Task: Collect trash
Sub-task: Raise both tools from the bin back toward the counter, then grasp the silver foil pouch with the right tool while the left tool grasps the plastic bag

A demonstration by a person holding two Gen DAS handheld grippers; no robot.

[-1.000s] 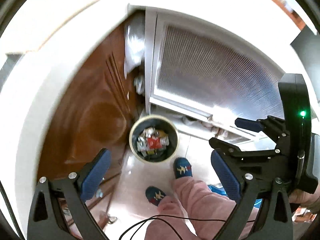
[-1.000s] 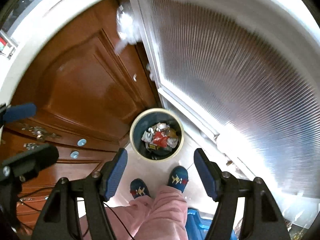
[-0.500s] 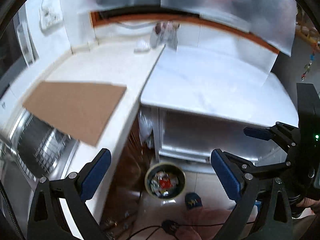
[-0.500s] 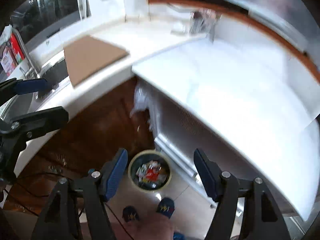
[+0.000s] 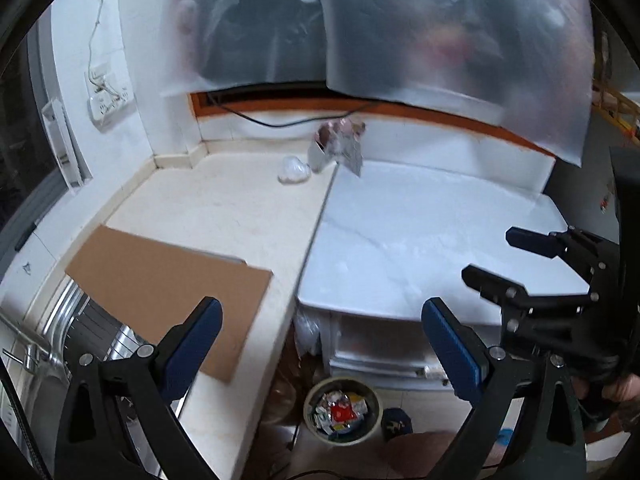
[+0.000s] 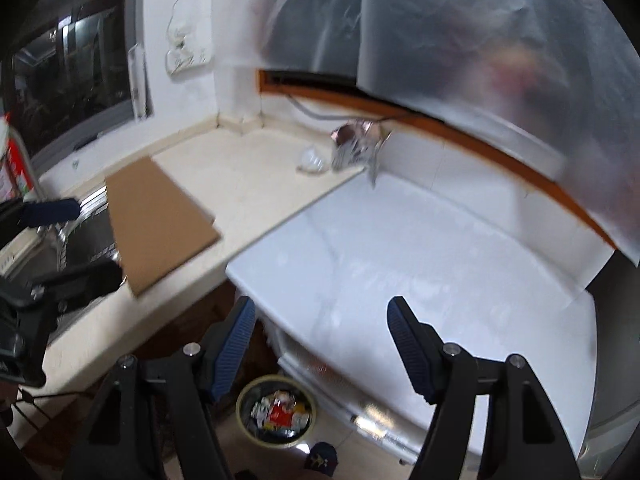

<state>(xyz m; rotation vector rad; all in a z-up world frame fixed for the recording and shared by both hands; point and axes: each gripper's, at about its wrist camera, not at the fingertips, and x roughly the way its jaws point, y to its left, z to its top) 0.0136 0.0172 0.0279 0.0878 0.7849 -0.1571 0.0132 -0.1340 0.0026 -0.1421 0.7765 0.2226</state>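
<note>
One trash bin, full of wrappers, on the floor below both claws, beside the counter edge. Left gripper and right gripper: jaws spread, empty. Ahead: bare countertop, one cardboard sheet, two crumpled items at the far wall.

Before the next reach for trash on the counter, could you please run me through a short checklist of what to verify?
1. Left tool open and empty: ok.
2. Right tool open and empty: ok.
3. Trash in sight: ok, a crumpled white wad and a torn foil pack lie at the counter's back.
4. Path over the counter free: ok, only the flat cardboard lies nearer.
5. Bin open on the floor: ok.
6. Room left in the bin: cannot tell.
</note>
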